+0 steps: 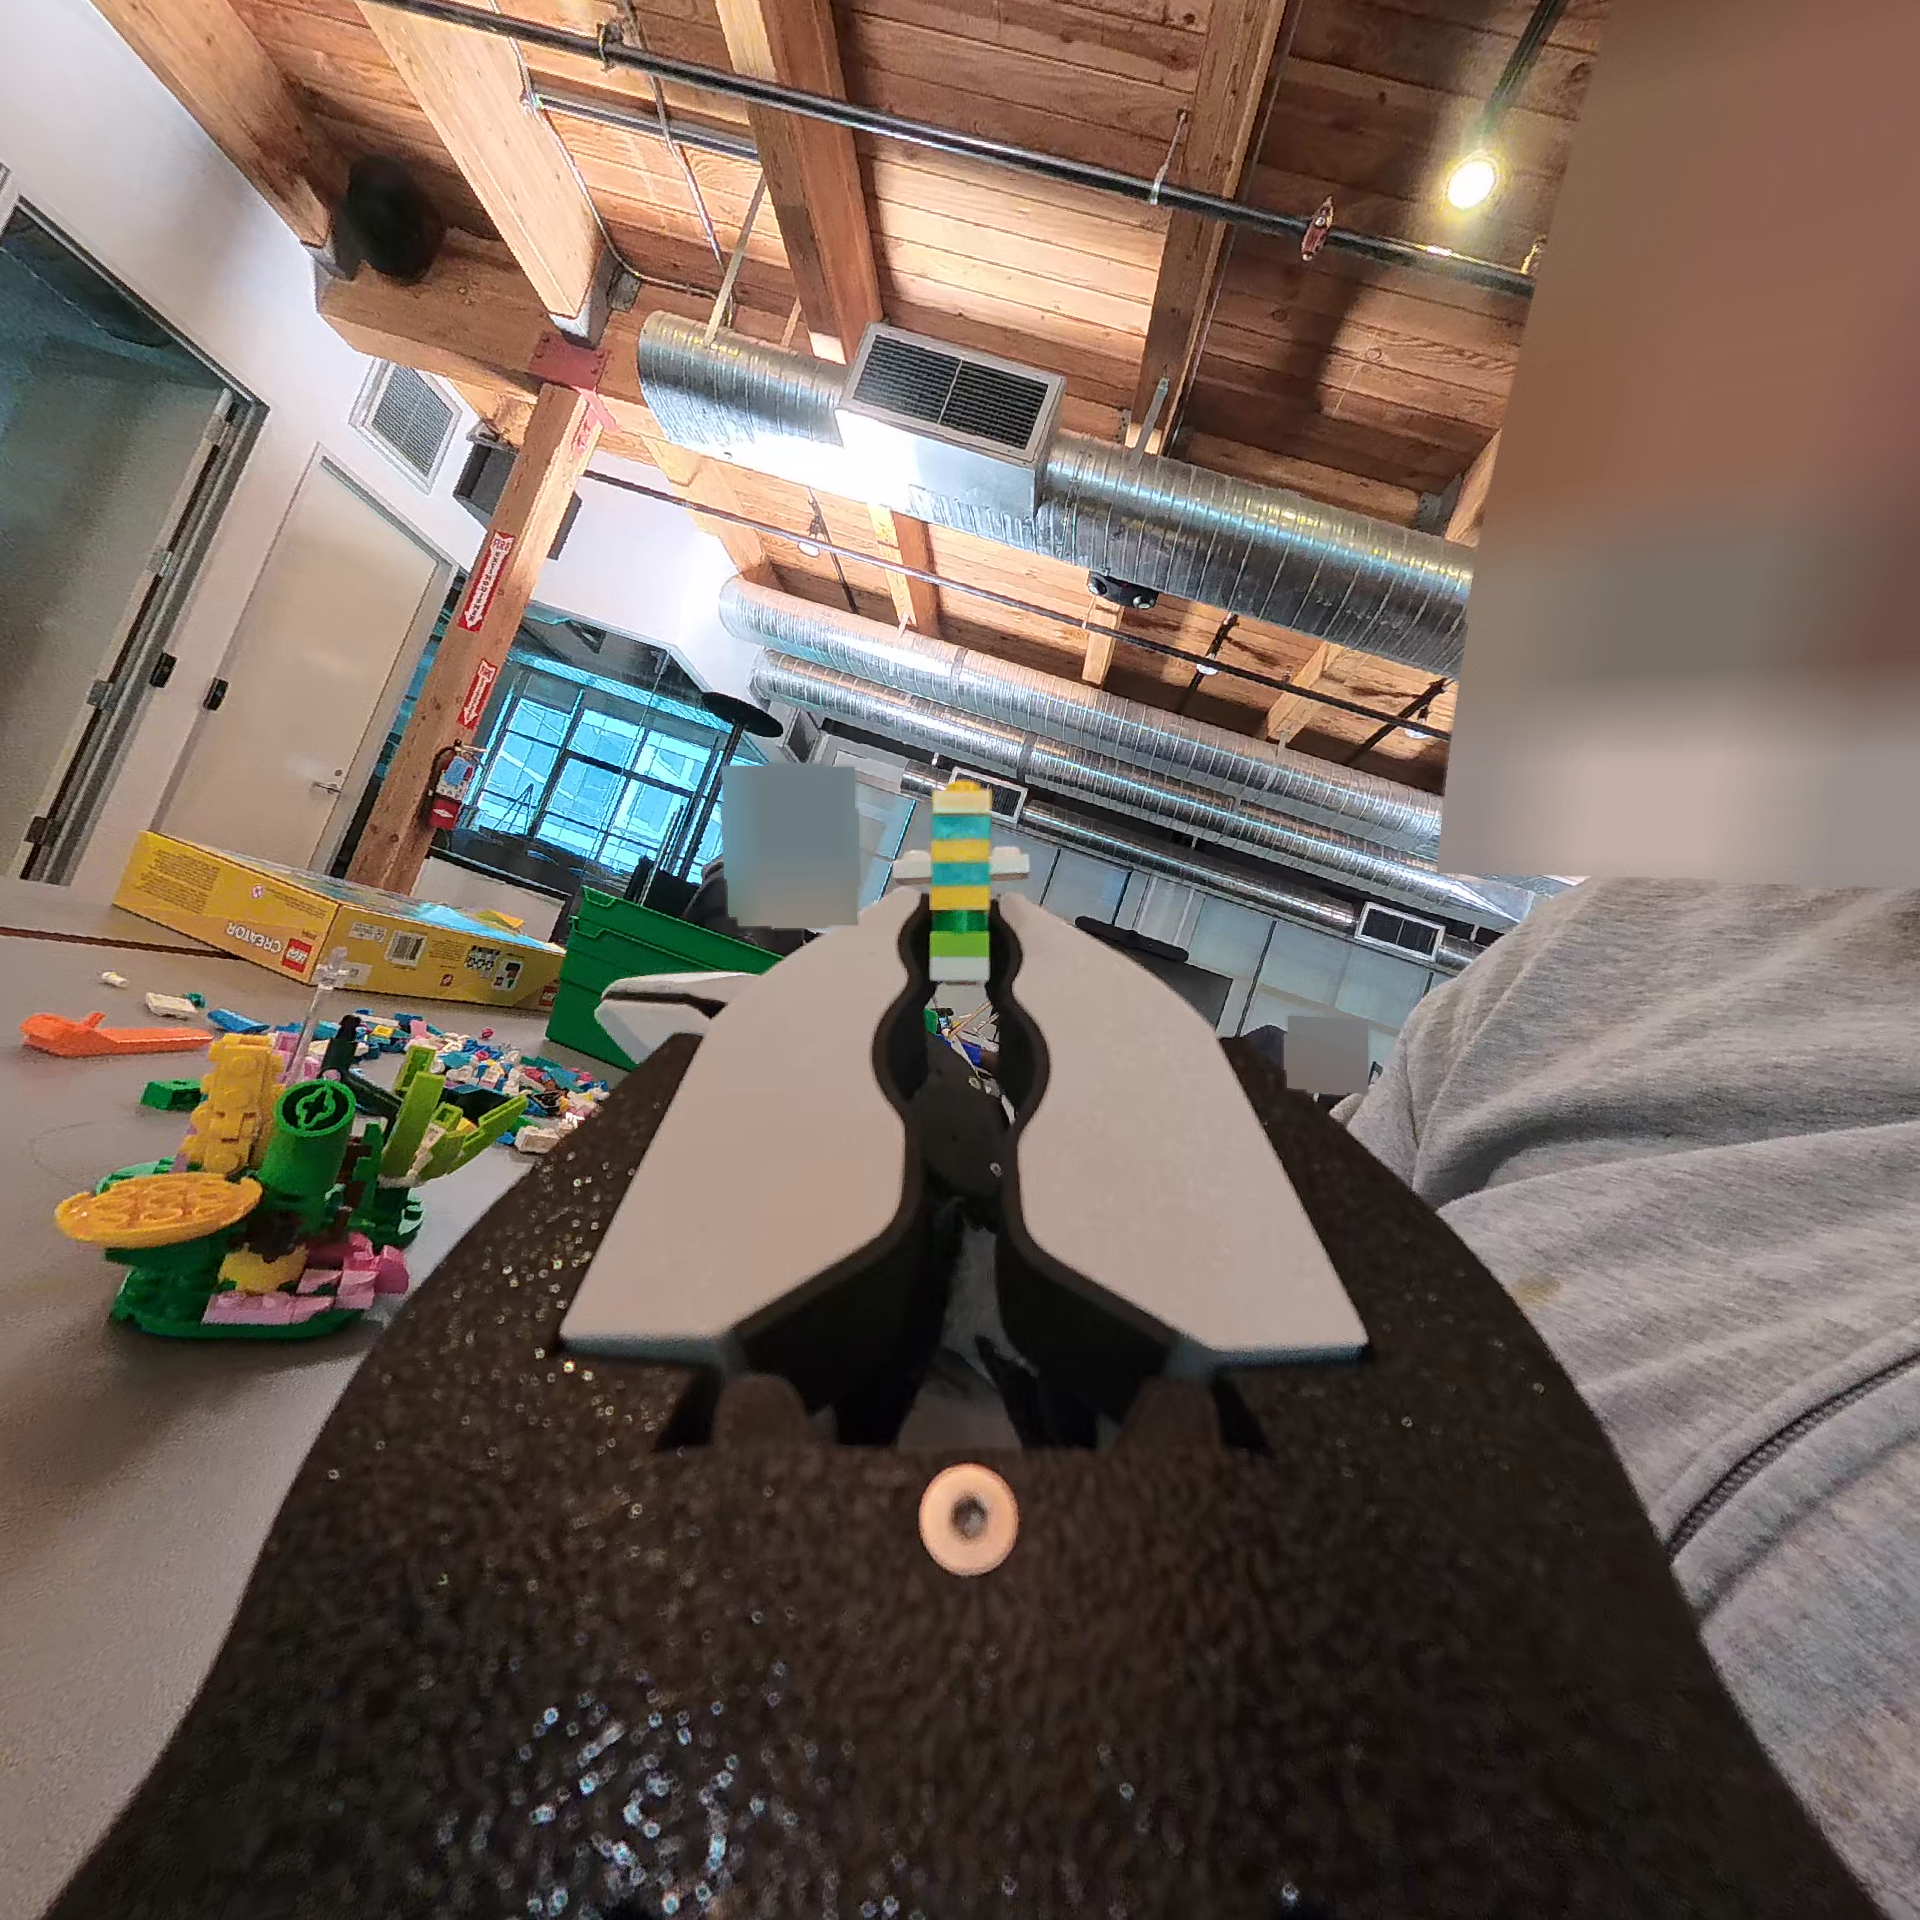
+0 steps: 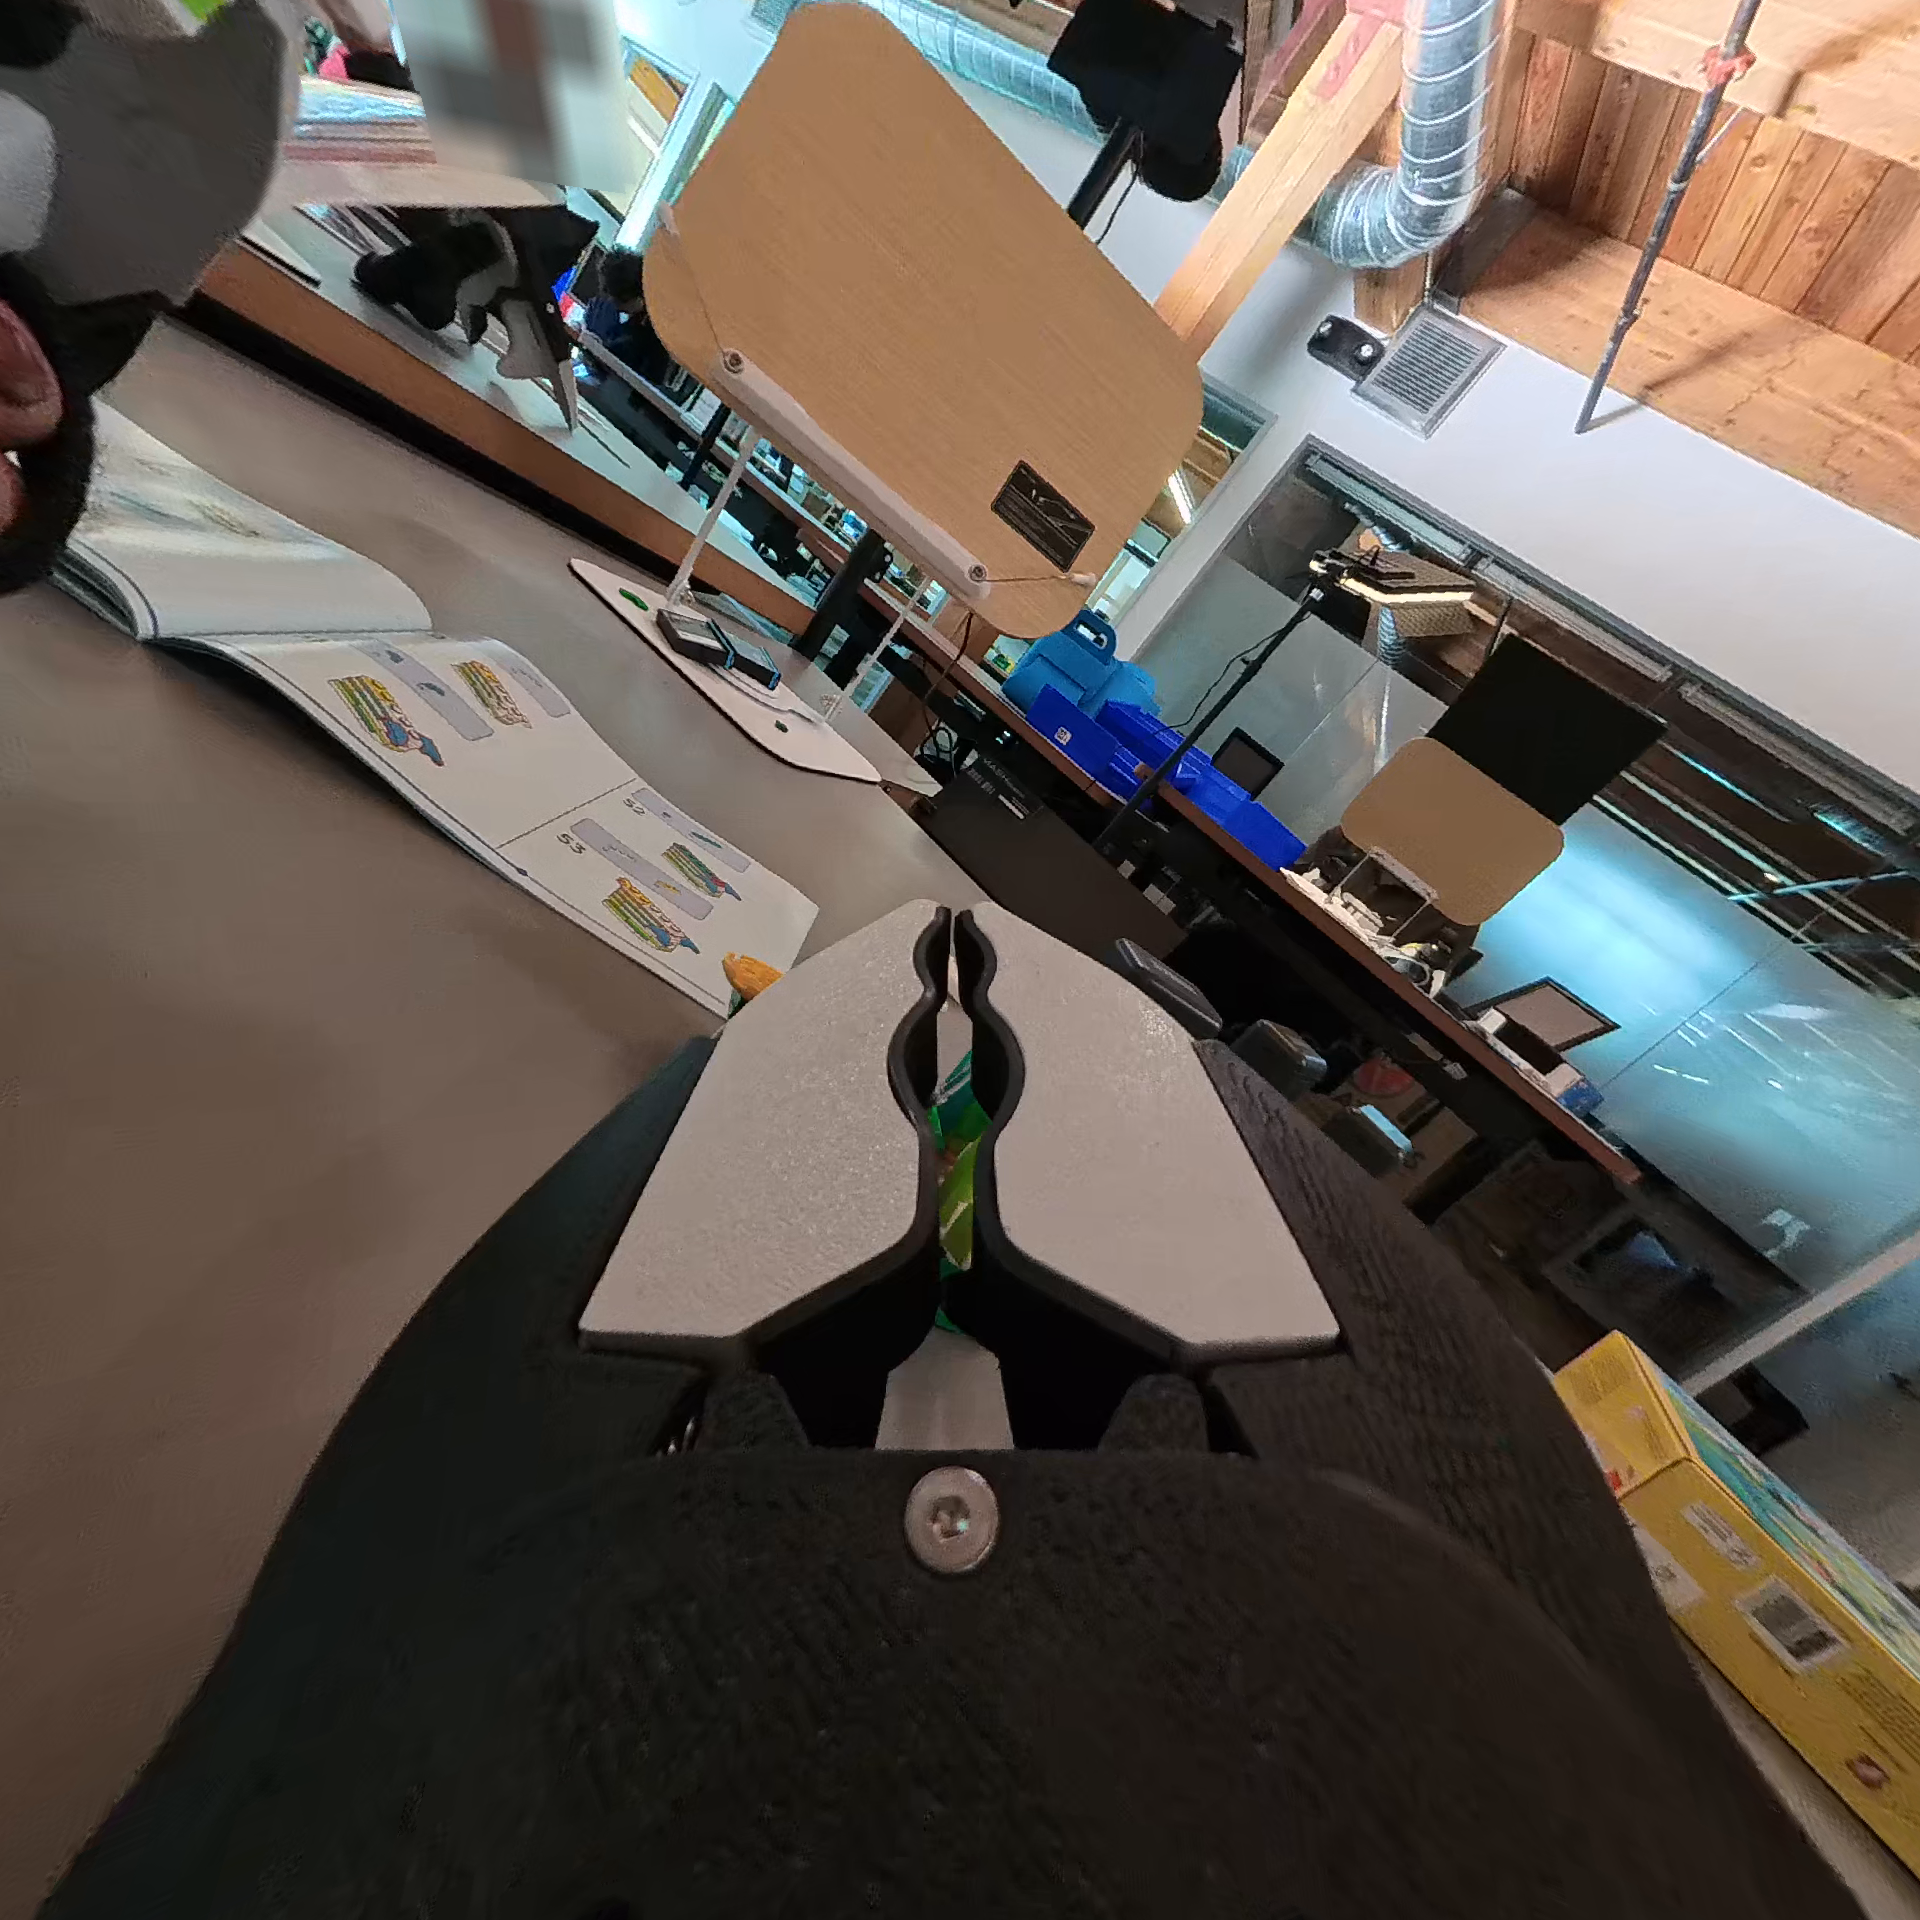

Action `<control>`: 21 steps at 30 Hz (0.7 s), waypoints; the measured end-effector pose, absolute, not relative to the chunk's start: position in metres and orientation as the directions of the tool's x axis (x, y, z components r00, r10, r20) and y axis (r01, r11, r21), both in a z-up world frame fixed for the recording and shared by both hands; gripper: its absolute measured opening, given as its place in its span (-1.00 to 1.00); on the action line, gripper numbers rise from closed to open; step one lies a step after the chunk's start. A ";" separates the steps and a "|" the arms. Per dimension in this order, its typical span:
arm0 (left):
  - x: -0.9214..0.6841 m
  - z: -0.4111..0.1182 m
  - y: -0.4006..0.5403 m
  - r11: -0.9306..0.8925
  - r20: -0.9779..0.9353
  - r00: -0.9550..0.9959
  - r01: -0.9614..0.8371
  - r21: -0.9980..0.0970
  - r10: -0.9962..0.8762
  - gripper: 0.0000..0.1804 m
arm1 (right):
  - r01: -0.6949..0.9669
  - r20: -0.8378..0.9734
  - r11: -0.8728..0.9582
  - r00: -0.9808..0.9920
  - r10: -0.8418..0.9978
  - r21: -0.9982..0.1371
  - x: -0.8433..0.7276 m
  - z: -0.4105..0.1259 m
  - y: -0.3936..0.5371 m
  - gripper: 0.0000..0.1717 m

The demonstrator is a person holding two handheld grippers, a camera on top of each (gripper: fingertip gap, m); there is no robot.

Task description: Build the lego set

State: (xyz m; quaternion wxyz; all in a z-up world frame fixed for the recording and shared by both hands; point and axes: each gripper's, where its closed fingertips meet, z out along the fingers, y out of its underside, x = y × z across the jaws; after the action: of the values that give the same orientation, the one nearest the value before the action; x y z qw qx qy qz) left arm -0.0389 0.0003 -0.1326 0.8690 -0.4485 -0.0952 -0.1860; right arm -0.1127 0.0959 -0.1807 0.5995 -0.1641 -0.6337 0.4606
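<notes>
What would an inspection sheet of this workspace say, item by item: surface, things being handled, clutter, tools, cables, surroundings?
Surface: grey table.
Things handled: striped brick column, teal, yellow, green and white, with small white side pieces.
Clutter: green plant-like brick model, loose bricks, orange piece, yellow box, green bin, open instruction booklet.
Tools: left tool shut on the column's lower part; right tool shut, fingertips together with nothing between them.
Cables: nothing seen on the table.
Surroundings: wooden ceiling, metal ducts, a person's grey sleeve.
</notes>
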 end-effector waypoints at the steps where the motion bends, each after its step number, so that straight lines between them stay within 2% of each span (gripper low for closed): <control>1: -0.039 -0.133 0.000 0.529 0.332 0.913 0.409 -0.744 -0.238 -0.91 | -0.345 0.612 0.525 -0.228 0.757 -0.778 -0.113 -0.181 0.095 -1.00; 21: -0.041 -0.132 -0.001 0.535 0.341 0.909 0.417 -0.735 -0.239 -0.91 | -0.357 0.649 0.558 -0.225 0.727 -0.749 -0.112 -0.183 0.091 -1.00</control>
State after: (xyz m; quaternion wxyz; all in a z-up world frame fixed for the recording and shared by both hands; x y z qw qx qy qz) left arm -0.0406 -0.0012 -0.1321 0.8704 -0.4437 -0.0999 -0.1885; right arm -0.1116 0.0906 -0.1827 0.6055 -0.1438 -0.6422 0.4474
